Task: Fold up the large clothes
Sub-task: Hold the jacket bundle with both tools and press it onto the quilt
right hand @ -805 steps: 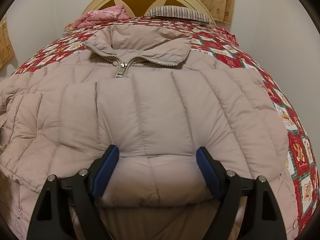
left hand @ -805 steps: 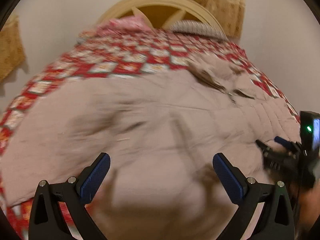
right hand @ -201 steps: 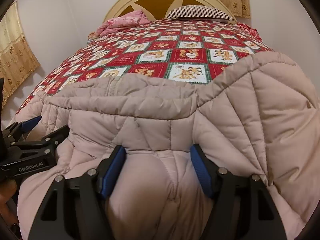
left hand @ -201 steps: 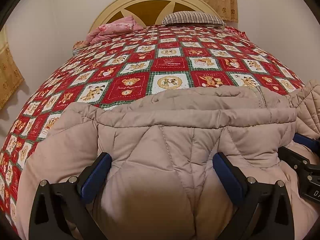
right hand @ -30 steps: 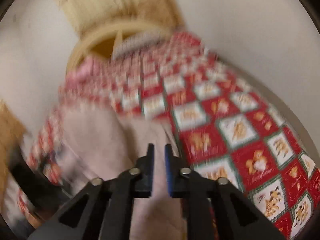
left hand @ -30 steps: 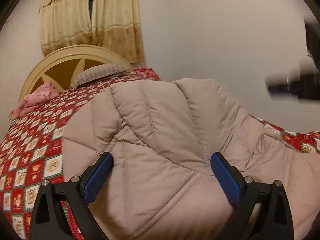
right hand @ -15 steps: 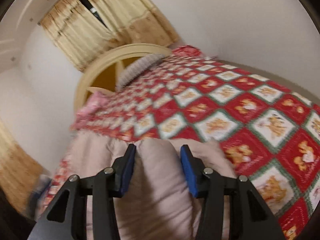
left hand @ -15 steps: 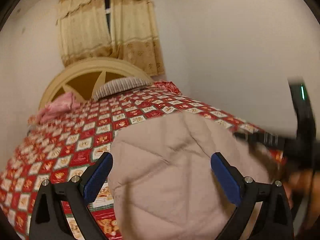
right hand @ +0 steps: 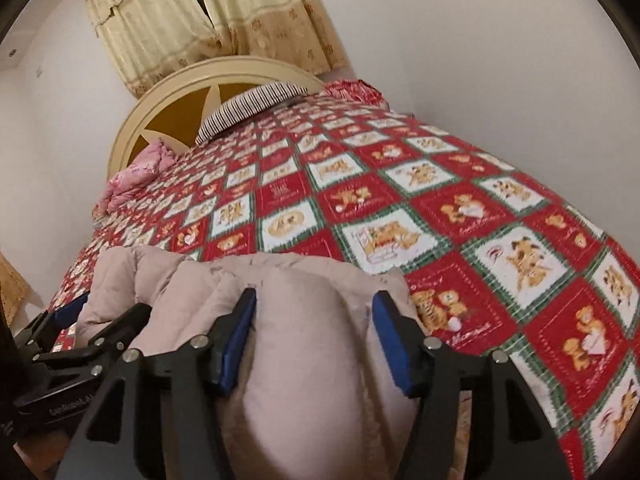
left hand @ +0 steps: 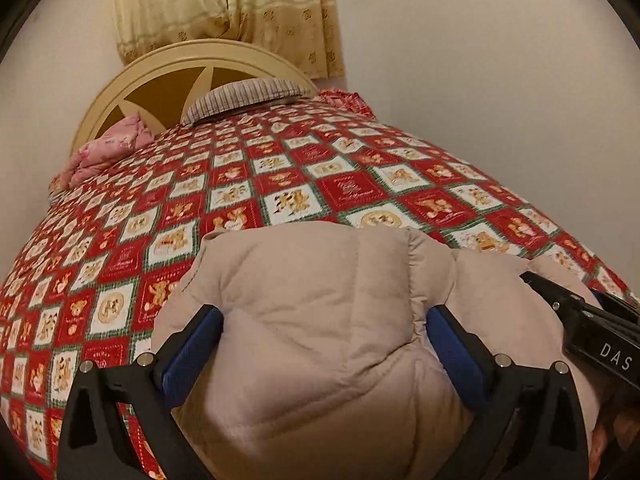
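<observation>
A beige quilted puffer jacket lies folded into a thick bundle at the near end of the bed; it also shows in the right wrist view. My left gripper is wide open, its blue pads on either side of the bundle's left part. My right gripper is open too, its pads straddling a bulge of the bundle's right part. The right gripper's body shows at the right edge of the left wrist view, and the left gripper's body shows at the lower left of the right wrist view.
The bed carries a red, white and green patchwork quilt. A striped pillow and a pink cloth lie by the cream headboard. Yellow curtains hang behind. A wall runs along the bed's right side.
Both grippers have tipped down toward the bed with the folded jacket between their pads. The right gripper's fingers have spread from nearly together to wide apart. The blur has settled.
</observation>
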Demonstrator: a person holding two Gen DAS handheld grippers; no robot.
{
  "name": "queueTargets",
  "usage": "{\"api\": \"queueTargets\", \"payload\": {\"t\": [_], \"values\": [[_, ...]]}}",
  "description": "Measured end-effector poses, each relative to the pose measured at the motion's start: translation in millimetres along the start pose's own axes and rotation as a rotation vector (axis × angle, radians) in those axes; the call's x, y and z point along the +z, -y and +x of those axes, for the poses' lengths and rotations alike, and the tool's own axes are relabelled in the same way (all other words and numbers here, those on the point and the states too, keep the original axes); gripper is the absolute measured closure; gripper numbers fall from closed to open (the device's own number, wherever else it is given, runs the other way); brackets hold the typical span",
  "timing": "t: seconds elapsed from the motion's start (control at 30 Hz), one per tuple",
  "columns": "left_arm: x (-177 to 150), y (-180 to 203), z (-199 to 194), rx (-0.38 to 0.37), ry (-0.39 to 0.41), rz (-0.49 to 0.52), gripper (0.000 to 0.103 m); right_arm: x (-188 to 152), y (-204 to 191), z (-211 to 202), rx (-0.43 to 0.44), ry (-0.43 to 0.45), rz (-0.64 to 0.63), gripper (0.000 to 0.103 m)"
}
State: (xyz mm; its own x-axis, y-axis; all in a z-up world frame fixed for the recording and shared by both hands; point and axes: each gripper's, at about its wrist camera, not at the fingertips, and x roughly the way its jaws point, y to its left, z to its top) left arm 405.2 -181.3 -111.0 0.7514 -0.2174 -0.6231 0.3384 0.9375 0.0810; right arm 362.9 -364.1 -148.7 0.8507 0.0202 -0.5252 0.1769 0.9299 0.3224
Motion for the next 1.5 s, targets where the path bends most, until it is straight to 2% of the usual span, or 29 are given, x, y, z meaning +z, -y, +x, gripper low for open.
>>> {"api": "queueTargets", "payload": {"t": [0.47, 0.83, 1.5], "values": [[-9.9, -3.3, 23.5, -0.001, -0.041, -0.032, 0.001, -8.8, 1.9, 29.3, 0.004, -0.109, 0.019, 0.037], [-11.5, -2.0, 33.6, 0.013, -0.076, -0.022, 0.001, -10.8, -1.9, 38.8, -0.029, -0.147, 0.006, 0.036], [-13.4, -2.5, 36.5, 0.022, -0.077, -0.018, 0.001, -11.0, -4.7, 44.6, -0.063, -0.162, -0.017, 0.034]]}}
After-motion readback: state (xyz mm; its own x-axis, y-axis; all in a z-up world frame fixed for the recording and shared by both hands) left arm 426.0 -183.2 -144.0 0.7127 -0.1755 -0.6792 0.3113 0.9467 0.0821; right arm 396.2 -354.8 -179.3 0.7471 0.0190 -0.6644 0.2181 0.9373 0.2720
